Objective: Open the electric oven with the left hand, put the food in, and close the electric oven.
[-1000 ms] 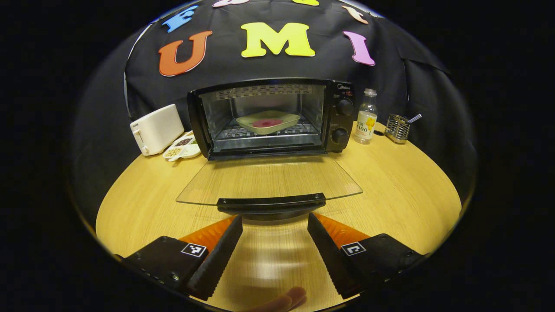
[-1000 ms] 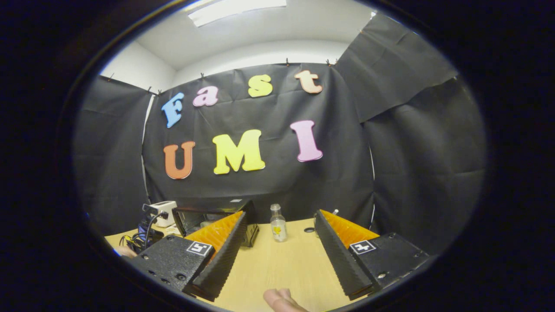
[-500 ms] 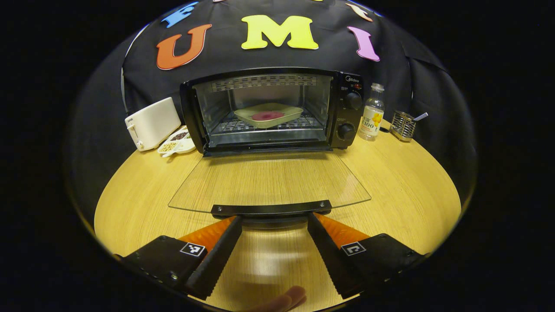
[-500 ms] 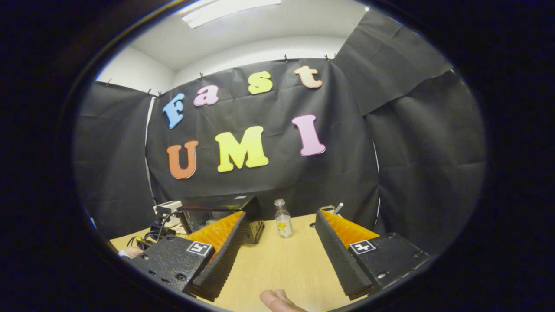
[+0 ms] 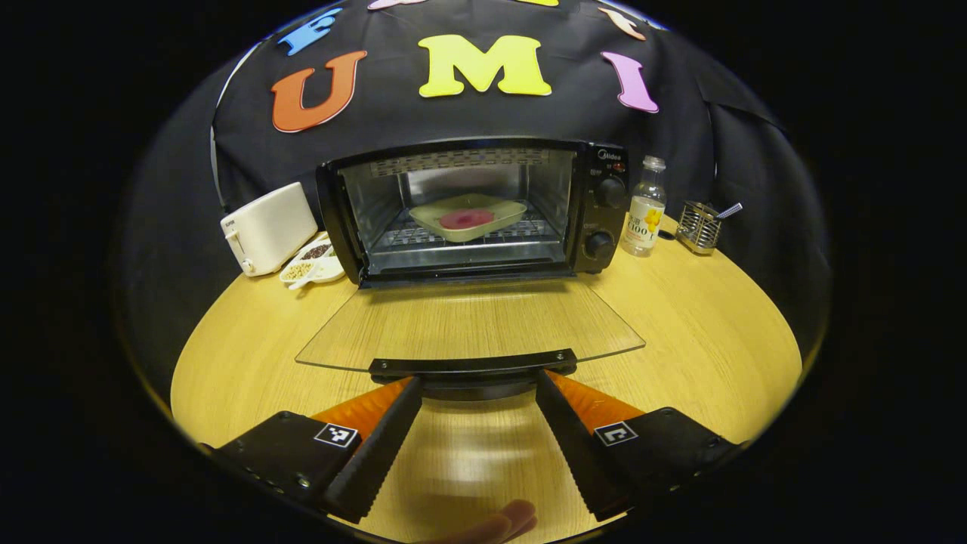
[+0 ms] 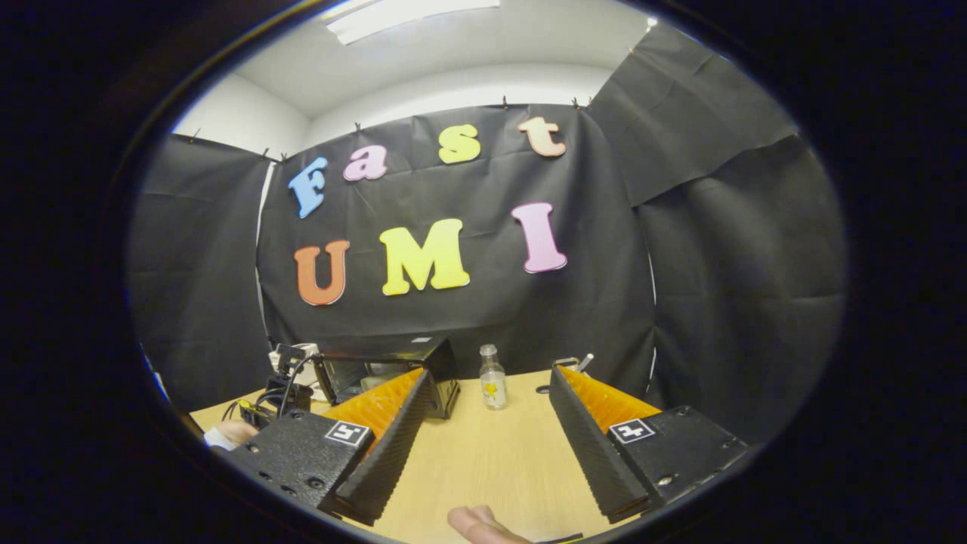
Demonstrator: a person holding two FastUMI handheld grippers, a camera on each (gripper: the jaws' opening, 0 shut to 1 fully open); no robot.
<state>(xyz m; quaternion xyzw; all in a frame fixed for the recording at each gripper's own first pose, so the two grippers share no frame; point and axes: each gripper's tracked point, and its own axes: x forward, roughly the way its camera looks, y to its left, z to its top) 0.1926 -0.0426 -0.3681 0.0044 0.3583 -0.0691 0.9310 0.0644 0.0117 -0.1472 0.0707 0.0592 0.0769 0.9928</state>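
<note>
The black electric oven (image 5: pixel 600 204) stands at the back of the table, its glass door (image 5: pixel 468 321) folded down flat. On the rack inside rests a pale tray holding a red round of food (image 5: pixel 466 217). My left gripper (image 5: pixel 477 381) is open, its fingertips just under the door's black handle (image 5: pixel 473 366), nothing between them. In the right gripper view, my right gripper (image 6: pixel 491 378) is open and empty, held off to the right of the oven (image 6: pixel 442 366). The other gripper (image 6: pixel 281 389) and a hand (image 6: pixel 230 433) show at the left there.
A white toaster (image 5: pixel 266 227) and a divided dish of grains (image 5: pixel 311 261) sit left of the oven. A small bottle (image 5: pixel 644 208) and a wire holder (image 5: pixel 699 225) stand to its right. Bare wooden table (image 5: pixel 702 325) spreads around the door.
The left gripper view has shifted slightly, back and then forward toward the door handle; the door stays flat. The right gripper has drifted a little, still open.
</note>
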